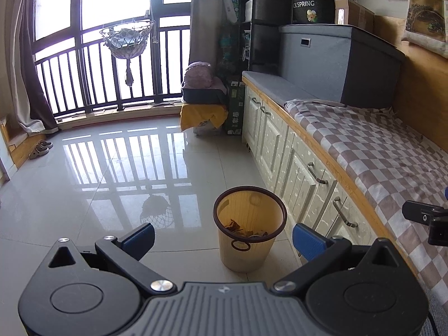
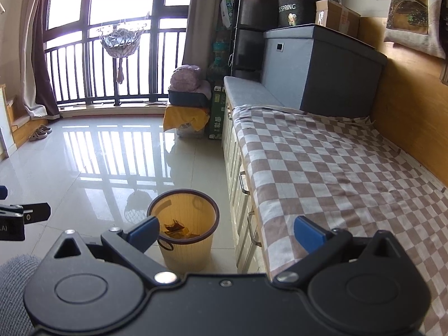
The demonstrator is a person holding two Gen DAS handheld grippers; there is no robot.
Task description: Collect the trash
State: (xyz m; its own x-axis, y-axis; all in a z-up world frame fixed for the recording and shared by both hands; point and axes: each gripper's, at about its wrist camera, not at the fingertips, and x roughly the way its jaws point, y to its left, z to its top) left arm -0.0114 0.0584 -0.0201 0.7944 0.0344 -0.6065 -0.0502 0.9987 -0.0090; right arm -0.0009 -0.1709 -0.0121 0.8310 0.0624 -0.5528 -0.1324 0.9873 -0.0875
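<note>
A pale yellow waste bin [image 1: 246,249] with a dark brown rim stands on the tiled floor beside the white drawers; the same bin [image 2: 186,247] shows in the right wrist view. Crumpled brown scraps of trash [image 1: 240,228] lie at its bottom, also seen as trash [image 2: 177,231] from the right. My left gripper [image 1: 224,238] hangs open above and in front of the bin, blue pads wide apart and empty. My right gripper [image 2: 226,231] is open too, empty, spanning the bin's right side and the bench edge. Part of the other gripper shows at each view's edge.
A checkered cloth [image 2: 322,173] covers the bench over white drawers [image 1: 302,176]. A grey storage box [image 1: 336,56] stands at the bench's far end. A yellow-draped stack [image 1: 203,112], a hanging basket [image 1: 126,39], a railed window and slippers [image 1: 40,148] lie beyond the glossy floor.
</note>
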